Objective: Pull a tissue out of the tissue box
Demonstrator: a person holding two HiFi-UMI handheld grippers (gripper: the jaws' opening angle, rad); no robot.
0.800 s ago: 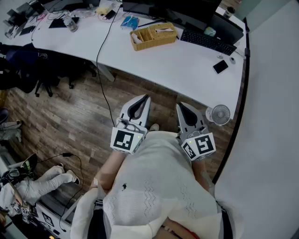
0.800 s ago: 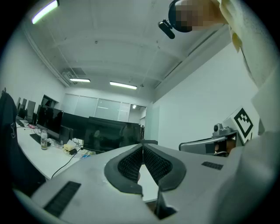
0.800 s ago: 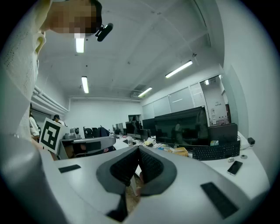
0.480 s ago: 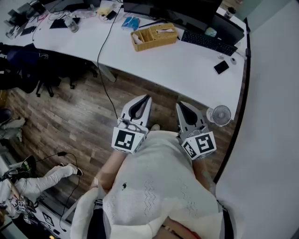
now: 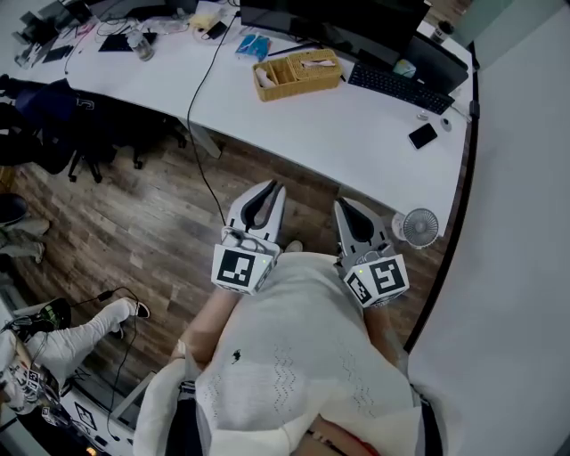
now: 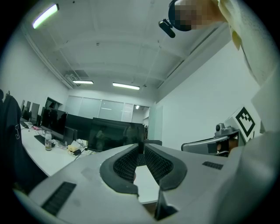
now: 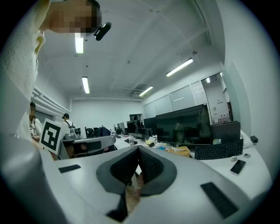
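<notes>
A woven yellow tissue box (image 5: 298, 73) stands on the white desk (image 5: 338, 125) at the far side, with a bit of white tissue showing at its top. The right gripper view shows the same tissue box (image 7: 183, 151) far off beyond the jaws. Both grippers are held close to the person's body, well short of the desk and pointing toward it. My left gripper (image 5: 276, 184) is shut with nothing in it, its jaws meeting at the tip (image 6: 141, 146). My right gripper (image 5: 341, 202) is shut and empty too (image 7: 139, 148).
A black keyboard (image 5: 401, 80), a phone (image 5: 421, 135) and dark monitors (image 5: 329, 18) share the desk. A small white fan (image 5: 419, 225) sits by the desk's near right corner. Black chairs (image 5: 53, 125) stand at the left, and a cable (image 5: 200, 151) hangs to the wooden floor. Another person's legs (image 5: 80, 325) lie lower left.
Both grippers stay where they were, shut. The head view has shifted a little, so the desk sits slightly higher. The legs at lower left have moved.
</notes>
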